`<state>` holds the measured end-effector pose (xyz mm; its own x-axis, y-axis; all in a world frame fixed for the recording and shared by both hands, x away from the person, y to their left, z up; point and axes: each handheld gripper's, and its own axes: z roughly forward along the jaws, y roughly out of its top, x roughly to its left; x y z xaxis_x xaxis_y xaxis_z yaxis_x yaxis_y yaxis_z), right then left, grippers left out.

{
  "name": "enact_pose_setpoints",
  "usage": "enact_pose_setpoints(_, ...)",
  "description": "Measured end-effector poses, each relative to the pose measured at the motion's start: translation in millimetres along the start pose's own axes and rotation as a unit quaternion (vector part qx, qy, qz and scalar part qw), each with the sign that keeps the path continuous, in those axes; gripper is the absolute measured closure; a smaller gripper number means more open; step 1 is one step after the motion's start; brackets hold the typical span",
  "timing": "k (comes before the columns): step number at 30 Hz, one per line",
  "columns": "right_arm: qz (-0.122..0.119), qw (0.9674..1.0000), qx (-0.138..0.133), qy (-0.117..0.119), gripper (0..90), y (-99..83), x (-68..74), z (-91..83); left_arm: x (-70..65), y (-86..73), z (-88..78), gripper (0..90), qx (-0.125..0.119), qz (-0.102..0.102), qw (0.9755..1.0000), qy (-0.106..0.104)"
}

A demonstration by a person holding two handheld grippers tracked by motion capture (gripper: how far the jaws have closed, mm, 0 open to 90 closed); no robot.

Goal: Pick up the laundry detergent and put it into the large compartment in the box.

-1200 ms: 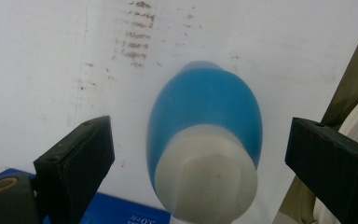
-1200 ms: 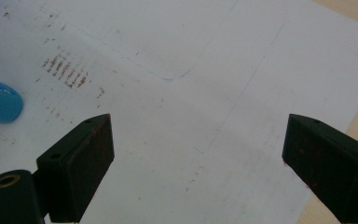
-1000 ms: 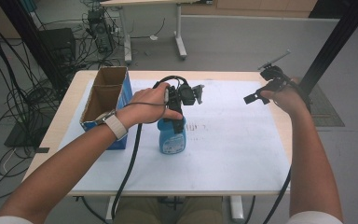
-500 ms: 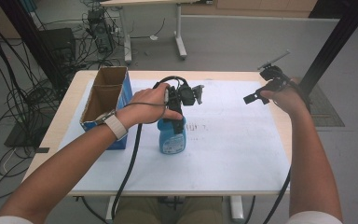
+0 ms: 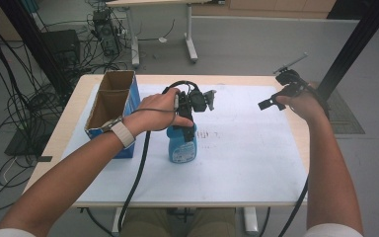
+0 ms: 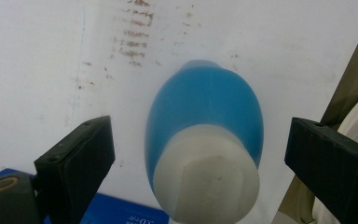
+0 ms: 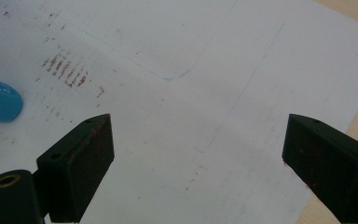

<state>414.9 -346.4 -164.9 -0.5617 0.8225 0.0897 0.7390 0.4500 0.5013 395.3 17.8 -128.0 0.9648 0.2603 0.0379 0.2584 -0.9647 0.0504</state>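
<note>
The left gripper (image 6: 200, 154) hangs over the blue bottle (image 6: 205, 116), its 2 jaws spread wide on either side of the white cap (image 6: 205, 182) at the bottom centre of the left gripper view, touching neither. In the high view the bottle (image 5: 182, 143) stands upright at the centre of the frame on the white sheet (image 5: 246, 148), just right of the open cardboard box (image 5: 109, 106). The right gripper (image 5: 269, 102), upper right, hovers with its jaws apart above bare sheet.
</note>
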Motion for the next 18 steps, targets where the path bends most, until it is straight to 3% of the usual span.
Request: enact_pose_setpoints(18,0.001,1.0,-0.001,0.0,8.9,-0.5,-0.5,-0.5,-0.2,1.0,1.5,8.7,0.002,0.0,1.0,0.0)
